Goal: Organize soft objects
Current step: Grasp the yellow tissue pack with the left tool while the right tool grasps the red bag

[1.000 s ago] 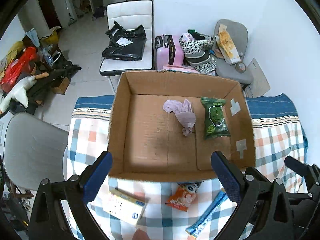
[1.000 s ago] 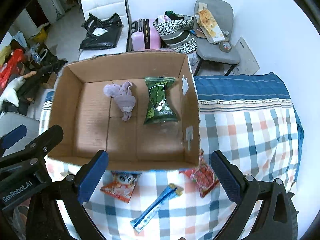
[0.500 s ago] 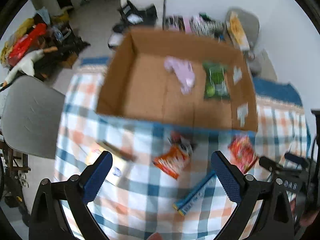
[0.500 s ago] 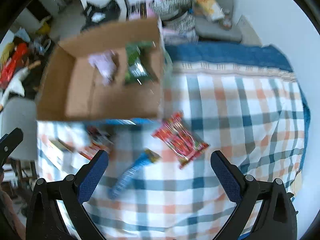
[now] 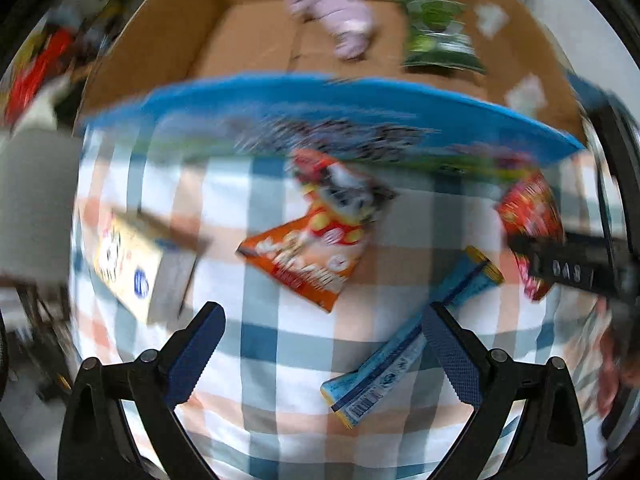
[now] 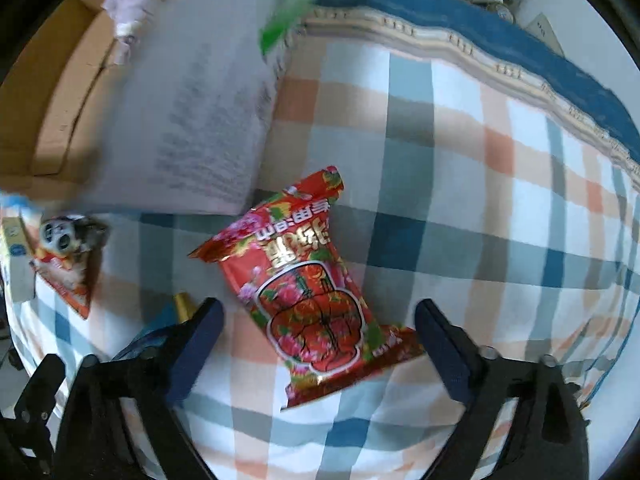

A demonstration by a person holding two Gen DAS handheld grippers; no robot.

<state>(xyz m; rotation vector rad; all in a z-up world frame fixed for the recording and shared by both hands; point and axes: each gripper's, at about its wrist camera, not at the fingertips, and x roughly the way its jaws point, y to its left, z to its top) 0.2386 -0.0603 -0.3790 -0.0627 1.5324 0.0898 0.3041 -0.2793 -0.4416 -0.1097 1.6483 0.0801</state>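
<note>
**Both tongs open above the snack packets**

My right tongs [image 6: 318, 332] are spread wide and grip nothing; the red snack packet [image 6: 316, 292] lies flat on the checked cloth [image 6: 460, 208] directly between the two fingers, its near end level with the fingertips. My left tongs [image 5: 324, 344] are equally wide and empty. The long blue packet [image 5: 408, 344] lies at a slant with its near half just inside the right finger [image 5: 452, 356], and the orange packet [image 5: 316, 248] sits farther out, roughly on the centre line.

On the cloth I count four packets or boxes: one red, one orange, one blue, and one yellow carton [image 5: 136, 260] at the left. Inside the cardboard box [image 5: 160, 40] at the far side I count two things: one lilac cloth bundle [image 5: 344, 20] and one green packet [image 5: 438, 36].

The left view shows the carton whole, the box floor and the other tongs' black body over the red packet at the right. The right view shows the red packet's full face and the cloth's blue border [image 6: 500, 36]; there the blue packet is mostly hidden behind the left finger. Both views are blurred.
</note>
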